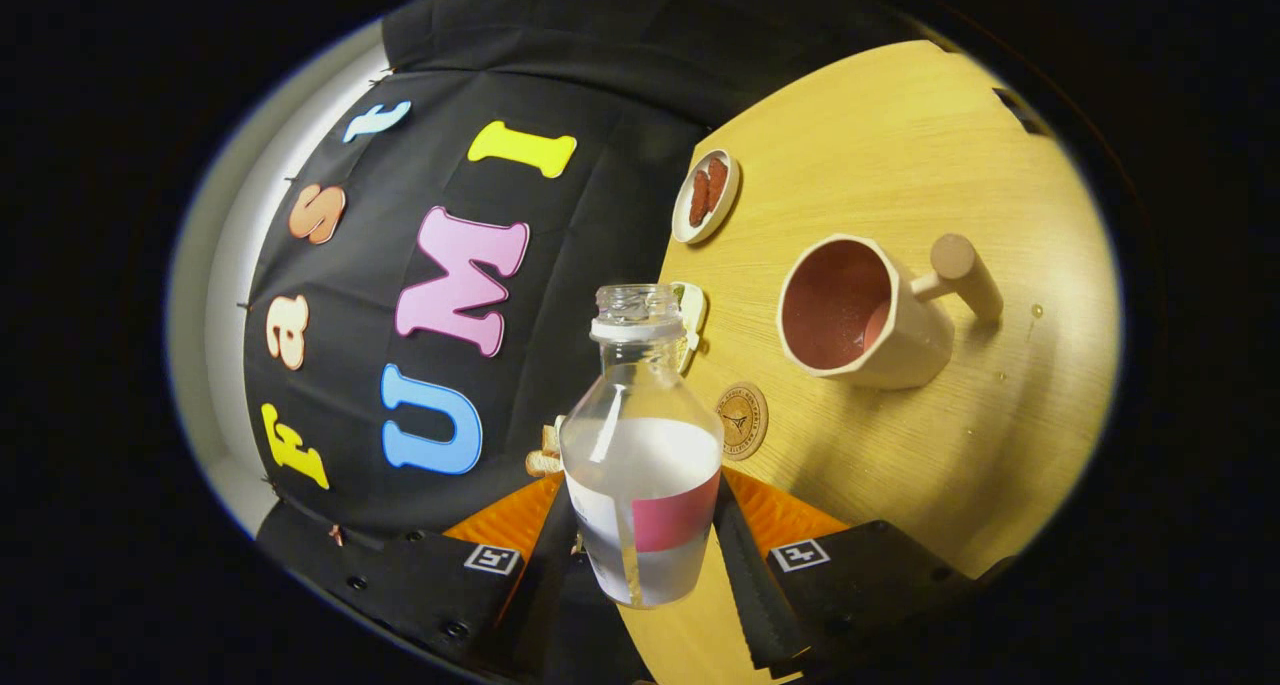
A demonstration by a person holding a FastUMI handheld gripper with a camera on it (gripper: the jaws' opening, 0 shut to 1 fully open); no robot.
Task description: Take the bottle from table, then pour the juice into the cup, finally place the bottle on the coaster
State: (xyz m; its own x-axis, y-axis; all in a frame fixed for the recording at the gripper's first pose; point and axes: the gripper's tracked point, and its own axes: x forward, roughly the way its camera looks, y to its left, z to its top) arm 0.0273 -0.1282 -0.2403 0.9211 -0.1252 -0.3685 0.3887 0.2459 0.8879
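A clear glass bottle [640, 455] with a red-and-white label and no cap sits between the fingers of my gripper [643, 540], which is shut on its lower body. Pale liquid fills the bottle to about its shoulder. The whole view is rolled sideways, so the bottle and table appear tilted. Beyond the fingers a beige cup [865, 313] with a reddish inside and a stubby round handle stands on the wooden table [930, 155]. A round cork coaster [741, 420] lies just past the bottle, between it and the cup.
A small white dish [706, 195] holding reddish-brown pieces sits near the table's far edge. Another small pale object [690, 317] peeks out behind the bottle neck, and a tan item [546, 452] shows beside the bottle. The black cloth wall rises beyond the table edge.
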